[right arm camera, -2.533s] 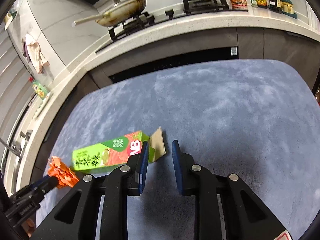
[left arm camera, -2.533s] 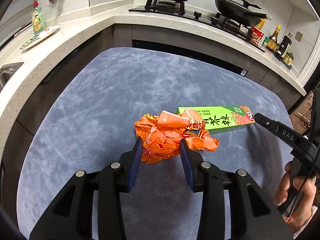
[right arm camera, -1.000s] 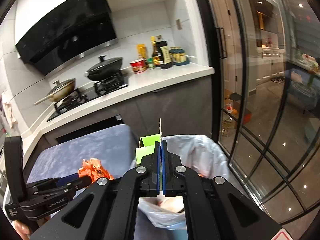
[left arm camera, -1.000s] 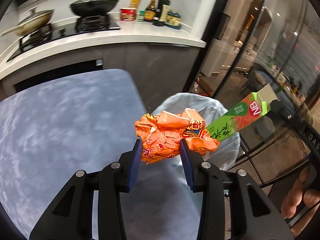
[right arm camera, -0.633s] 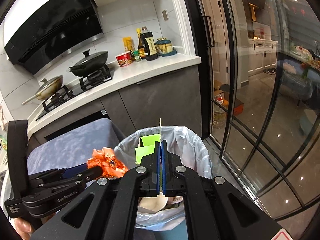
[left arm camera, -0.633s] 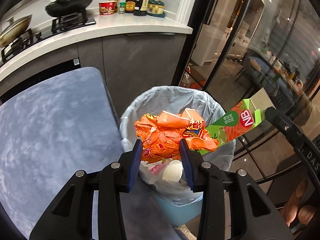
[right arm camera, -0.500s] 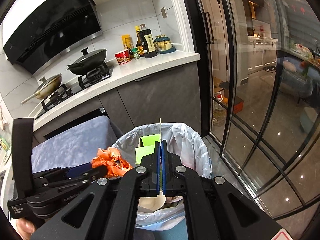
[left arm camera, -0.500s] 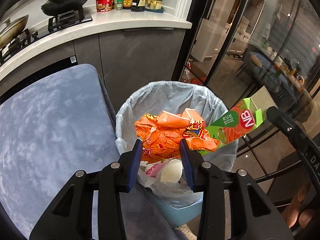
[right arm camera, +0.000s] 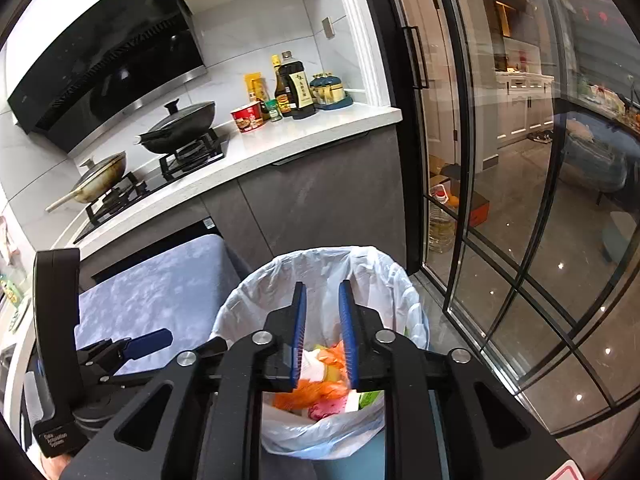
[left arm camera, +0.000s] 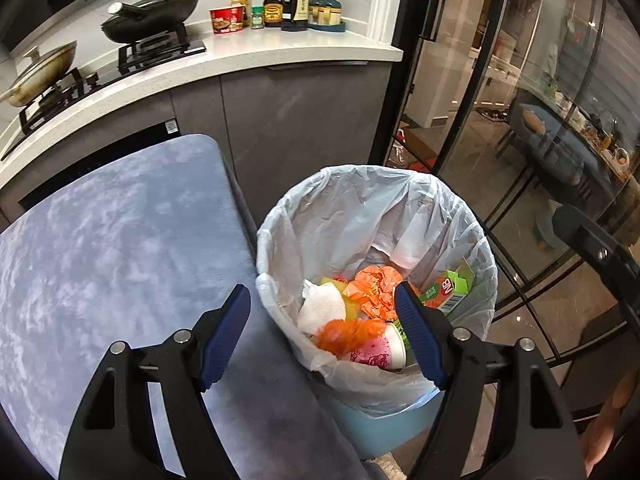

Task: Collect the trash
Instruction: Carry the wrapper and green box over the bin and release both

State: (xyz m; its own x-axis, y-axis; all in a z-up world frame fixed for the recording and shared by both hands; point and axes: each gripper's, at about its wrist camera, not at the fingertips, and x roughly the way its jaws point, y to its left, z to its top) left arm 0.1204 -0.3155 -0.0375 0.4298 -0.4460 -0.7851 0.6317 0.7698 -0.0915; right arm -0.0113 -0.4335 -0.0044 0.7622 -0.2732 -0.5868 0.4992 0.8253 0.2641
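A blue trash bin with a white plastic liner (left arm camera: 360, 208) stands at the mat's right edge; it also shows in the right wrist view (right arm camera: 280, 276). Inside lie the crumpled orange wrapper (left arm camera: 374, 290), the green and red carton (left arm camera: 450, 288), a white tissue (left arm camera: 322, 306) and a paper cup (left arm camera: 380, 350). My left gripper (left arm camera: 322, 330) is wide open and empty over the bin's near rim. My right gripper (right arm camera: 322, 332) is open and empty above the bin. The left gripper's blue finger (right arm camera: 148, 342) shows at the left in the right wrist view.
A blue-grey mat (left arm camera: 120, 248) covers the surface left of the bin. Dark cabinets and a white counter (left arm camera: 280, 48) with pans and sauce bottles run behind. Black-framed glass doors (left arm camera: 500, 120) stand right of the bin. The right gripper's arm (left arm camera: 596, 252) is at the right edge.
Both grippers opened over the bin. The orange wrapper and the green carton dropped from the fingers into the bin. Both cameras now look more steeply down at it.
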